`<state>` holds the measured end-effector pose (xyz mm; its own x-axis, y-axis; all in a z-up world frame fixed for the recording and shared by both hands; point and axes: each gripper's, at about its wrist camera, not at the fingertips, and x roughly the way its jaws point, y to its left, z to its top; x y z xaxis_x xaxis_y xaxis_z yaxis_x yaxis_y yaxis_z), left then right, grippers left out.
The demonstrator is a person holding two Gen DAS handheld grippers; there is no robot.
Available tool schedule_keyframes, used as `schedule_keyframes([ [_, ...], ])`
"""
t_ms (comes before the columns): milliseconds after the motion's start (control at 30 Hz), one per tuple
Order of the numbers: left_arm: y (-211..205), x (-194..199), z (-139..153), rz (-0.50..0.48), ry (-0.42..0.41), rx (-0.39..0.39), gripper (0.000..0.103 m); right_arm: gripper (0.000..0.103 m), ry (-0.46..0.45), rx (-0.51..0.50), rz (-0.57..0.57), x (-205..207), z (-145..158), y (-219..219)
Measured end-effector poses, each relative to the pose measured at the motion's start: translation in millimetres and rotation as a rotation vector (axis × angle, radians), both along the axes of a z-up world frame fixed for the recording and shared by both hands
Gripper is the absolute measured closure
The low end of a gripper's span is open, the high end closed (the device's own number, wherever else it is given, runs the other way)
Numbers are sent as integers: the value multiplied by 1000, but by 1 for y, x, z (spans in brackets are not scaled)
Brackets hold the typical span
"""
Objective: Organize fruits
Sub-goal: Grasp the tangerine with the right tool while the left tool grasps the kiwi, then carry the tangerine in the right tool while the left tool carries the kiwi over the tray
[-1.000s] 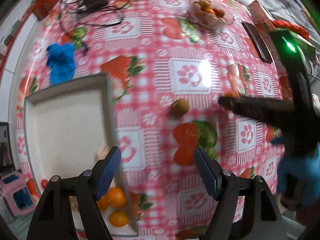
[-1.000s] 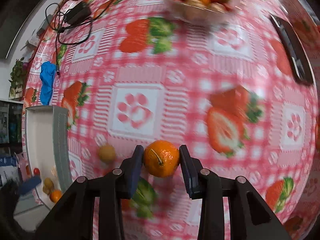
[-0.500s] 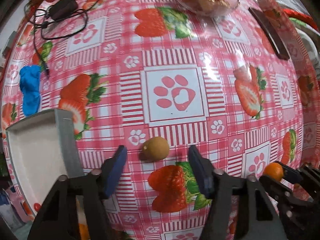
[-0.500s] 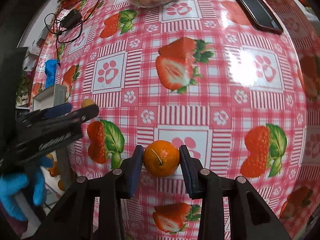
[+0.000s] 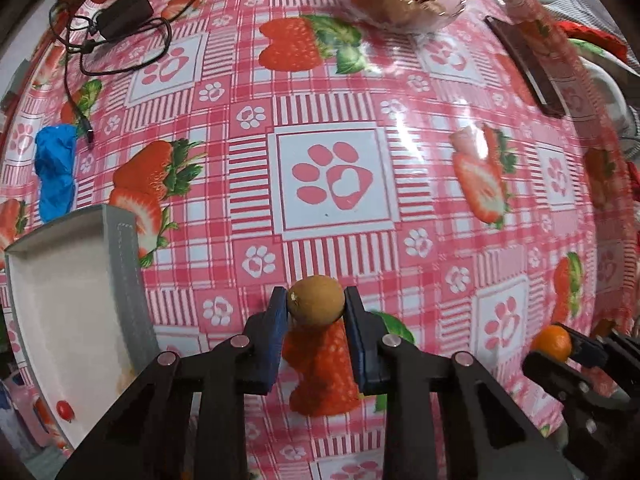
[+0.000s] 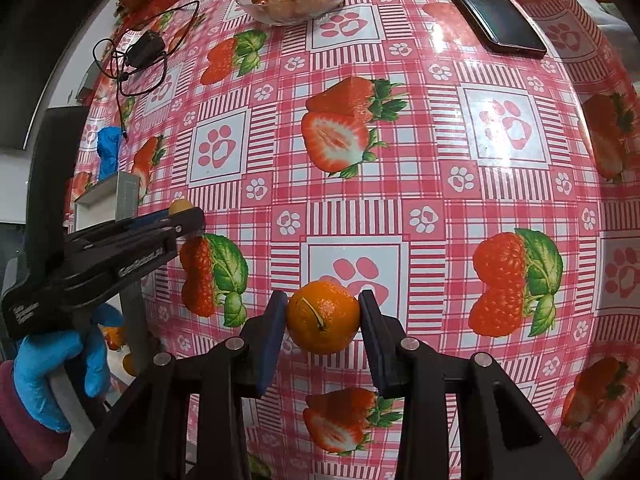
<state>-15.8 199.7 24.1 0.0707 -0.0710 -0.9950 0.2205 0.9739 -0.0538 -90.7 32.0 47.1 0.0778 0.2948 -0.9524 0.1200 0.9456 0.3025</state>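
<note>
My left hand-held gripper [image 5: 316,307] closes on a small brown fruit [image 5: 316,305]; the white tray [image 5: 60,312] at the desk's left edge lies just left.

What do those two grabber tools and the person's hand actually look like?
Both the left gripper and the right gripper are black plastic with open triangular frames, silver rivets and flat dark-blue pads. Small white lettering runs along the left one's side. The hand wears a bright blue glove over a maroon sleeve.
</note>
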Motion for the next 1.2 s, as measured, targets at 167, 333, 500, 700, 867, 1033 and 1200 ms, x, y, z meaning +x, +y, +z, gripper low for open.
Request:
schedule_keyframes([
  [167,15,-20,25,-4,-16,-24,72,65,-1,-3,6,-5,5,7],
  [333,27,-49,48,2,-19,-39,72,65,-6,-8,24,-11,14,19],
  [500,43,-71,65,18,-32,-43,72,65,-18,-25,64,-16,27,33],
  [700,66,-89,84,25,-49,-37,72,65,-34,-31,101,-18,43,53],
  [867,81,-101,97,32,-63,-41,72,65,-51,-27,125,-17,58,71],
  [1033,91,-110,104,37,-73,-36,72,65,-72,-25,145,-17,71,86],
  [1200,100,-120,110,42,-83,-25,72,65,-90,-23,164,-17,82,96],
])
